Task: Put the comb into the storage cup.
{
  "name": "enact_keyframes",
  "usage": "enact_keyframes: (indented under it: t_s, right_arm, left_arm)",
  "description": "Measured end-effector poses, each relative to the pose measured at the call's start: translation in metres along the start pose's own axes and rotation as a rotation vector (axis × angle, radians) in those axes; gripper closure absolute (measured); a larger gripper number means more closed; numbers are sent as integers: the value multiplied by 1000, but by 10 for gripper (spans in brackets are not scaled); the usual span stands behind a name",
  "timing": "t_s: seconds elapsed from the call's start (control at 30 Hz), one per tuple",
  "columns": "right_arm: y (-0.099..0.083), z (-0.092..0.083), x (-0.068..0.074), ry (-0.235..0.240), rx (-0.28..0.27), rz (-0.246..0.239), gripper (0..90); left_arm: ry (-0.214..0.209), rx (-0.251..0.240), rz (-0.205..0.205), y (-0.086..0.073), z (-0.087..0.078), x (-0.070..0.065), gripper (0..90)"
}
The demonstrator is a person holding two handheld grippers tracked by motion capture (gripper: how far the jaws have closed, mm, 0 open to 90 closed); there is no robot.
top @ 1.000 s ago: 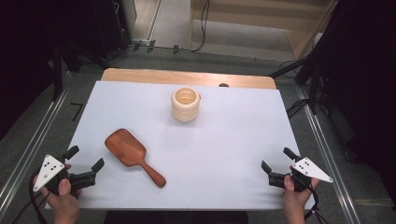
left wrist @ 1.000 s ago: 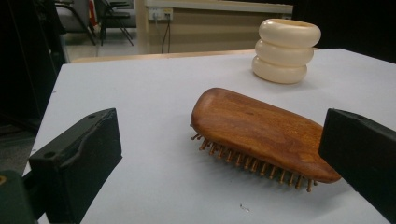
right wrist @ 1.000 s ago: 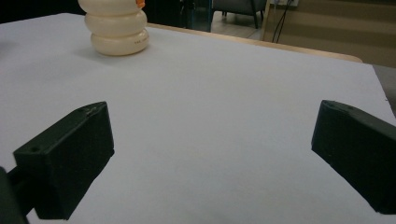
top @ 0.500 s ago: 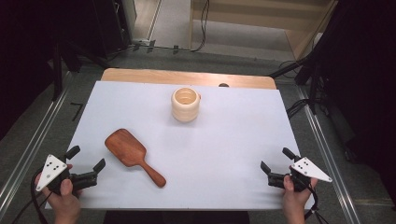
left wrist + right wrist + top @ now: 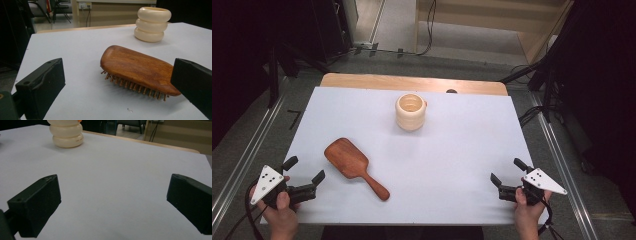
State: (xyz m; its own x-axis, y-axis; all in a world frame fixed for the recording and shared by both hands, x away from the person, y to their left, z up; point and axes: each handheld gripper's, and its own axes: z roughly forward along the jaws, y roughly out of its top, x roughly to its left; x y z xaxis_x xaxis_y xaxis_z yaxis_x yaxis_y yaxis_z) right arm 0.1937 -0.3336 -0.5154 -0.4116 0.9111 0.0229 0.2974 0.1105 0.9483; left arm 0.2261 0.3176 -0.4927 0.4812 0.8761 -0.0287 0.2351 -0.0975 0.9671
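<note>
A brown wooden hairbrush (image 5: 353, 165) lies bristles down on the white tabletop (image 5: 452, 150), its handle pointing toward the near right. In the left gripper view the hairbrush (image 5: 140, 68) sits just beyond the jaws. A cream ribbed cup (image 5: 410, 112) stands upright at the back middle; the cup (image 5: 152, 24) (image 5: 66, 134) is far from both grippers. My left gripper (image 5: 304, 170) is open at the near left corner, a short way left of the brush. My right gripper (image 5: 508, 173) is open at the near right with nothing between its jaws.
The white sheet covers a wooden table whose back edge (image 5: 412, 82) shows bare. Metal rails (image 5: 242, 160) run along both sides. Cables and dark stands (image 5: 542, 75) are on the floor beyond the table.
My left gripper has shifted slightly to the right, toward the hairbrush. The right gripper, brush and cup have not moved.
</note>
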Motion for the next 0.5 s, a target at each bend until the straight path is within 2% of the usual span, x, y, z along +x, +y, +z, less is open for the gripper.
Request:
enact_keyframes:
  t_s: [0.1,0.17,0.27,0.5]
  right_arm:
    - [3,-1,-1,12,1,18,0]
    - [6,-1,0,33,-3,51,0]
    - [16,0,6,41,4,24,0]
    - [37,3,20,65,23,2,0]
  left_arm:
    - [3,-4,-6,0,0,0,0]
    - [2,-4,-6,0,0,1,0]
    - [-1,-2,-5,0,0,1,0]
    - [-6,-4,-8,-1,0,1,0]
